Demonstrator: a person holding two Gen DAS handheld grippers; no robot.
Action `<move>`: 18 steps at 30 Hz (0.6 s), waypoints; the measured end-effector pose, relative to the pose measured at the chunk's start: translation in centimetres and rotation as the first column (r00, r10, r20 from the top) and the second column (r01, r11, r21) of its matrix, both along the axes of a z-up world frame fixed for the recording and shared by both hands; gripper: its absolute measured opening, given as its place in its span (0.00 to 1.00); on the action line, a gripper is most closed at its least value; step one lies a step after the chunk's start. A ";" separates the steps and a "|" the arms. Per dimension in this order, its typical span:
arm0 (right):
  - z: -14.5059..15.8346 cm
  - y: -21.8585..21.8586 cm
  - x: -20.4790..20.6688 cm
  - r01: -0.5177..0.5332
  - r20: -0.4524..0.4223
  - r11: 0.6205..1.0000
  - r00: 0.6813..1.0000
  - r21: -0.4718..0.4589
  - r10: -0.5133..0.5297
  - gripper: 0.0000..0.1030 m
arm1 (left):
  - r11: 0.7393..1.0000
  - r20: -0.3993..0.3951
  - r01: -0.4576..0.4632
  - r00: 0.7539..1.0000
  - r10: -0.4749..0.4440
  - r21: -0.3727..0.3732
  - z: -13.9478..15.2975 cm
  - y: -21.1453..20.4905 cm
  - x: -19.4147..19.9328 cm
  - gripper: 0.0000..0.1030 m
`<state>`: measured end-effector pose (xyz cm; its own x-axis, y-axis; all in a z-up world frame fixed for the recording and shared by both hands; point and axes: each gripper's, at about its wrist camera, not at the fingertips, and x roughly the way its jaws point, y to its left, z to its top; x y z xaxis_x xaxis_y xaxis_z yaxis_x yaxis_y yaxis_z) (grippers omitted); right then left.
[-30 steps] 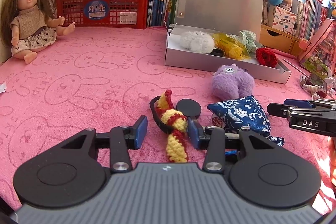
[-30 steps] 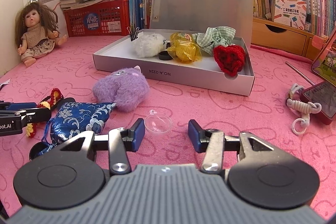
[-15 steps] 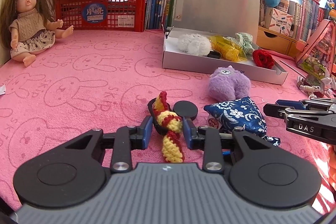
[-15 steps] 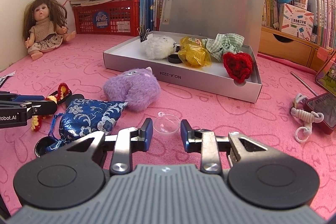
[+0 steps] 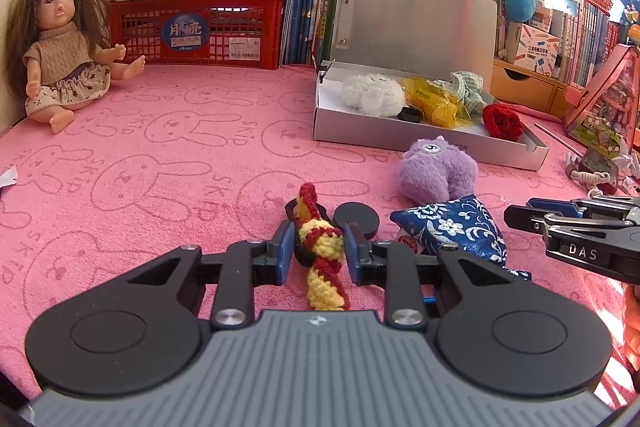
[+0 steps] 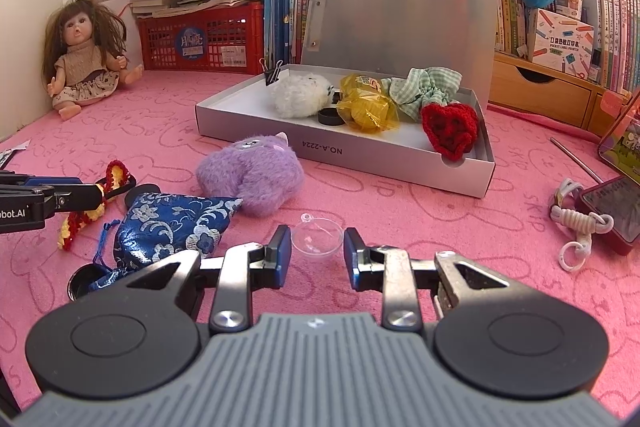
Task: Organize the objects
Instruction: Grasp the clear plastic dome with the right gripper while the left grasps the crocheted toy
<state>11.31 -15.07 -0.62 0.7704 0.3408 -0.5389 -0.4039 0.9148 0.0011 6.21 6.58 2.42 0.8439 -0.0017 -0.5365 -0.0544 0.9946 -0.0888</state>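
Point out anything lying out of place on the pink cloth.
Loose toys lie outside the open box: a purple plush, a blue pouch, a knitted cord and a clear half-ball.

Toy-strewn pink bunny-print cloth point(image 5: 160, 155)

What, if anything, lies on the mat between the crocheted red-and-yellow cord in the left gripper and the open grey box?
The purple plush sits just before the grey box's front wall, right of a straight line from the cord. The black disc lies beside the left gripper. Lifting clears both.
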 end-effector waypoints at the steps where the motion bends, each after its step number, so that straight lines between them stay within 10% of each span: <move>1: 0.0 0.0 0.0 0.001 0.002 1.000 1.000 0.000 -0.001 0.32 | 1.000 0.005 -0.001 1.000 0.001 0.002 0.1 0.0 -0.1 0.28; 18: 0.0 -0.1 0.0 0.011 -0.001 1.000 1.000 -0.002 -0.011 0.32 | 0.999 -0.012 0.021 1.000 -0.021 0.050 -0.4 -0.4 0.5 0.26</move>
<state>11.31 -15.20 -0.60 0.7735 0.3313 -0.5403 -0.3937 0.9193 0.0002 6.75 6.17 2.03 0.8379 0.0076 -0.5457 -0.0341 0.9987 -0.0384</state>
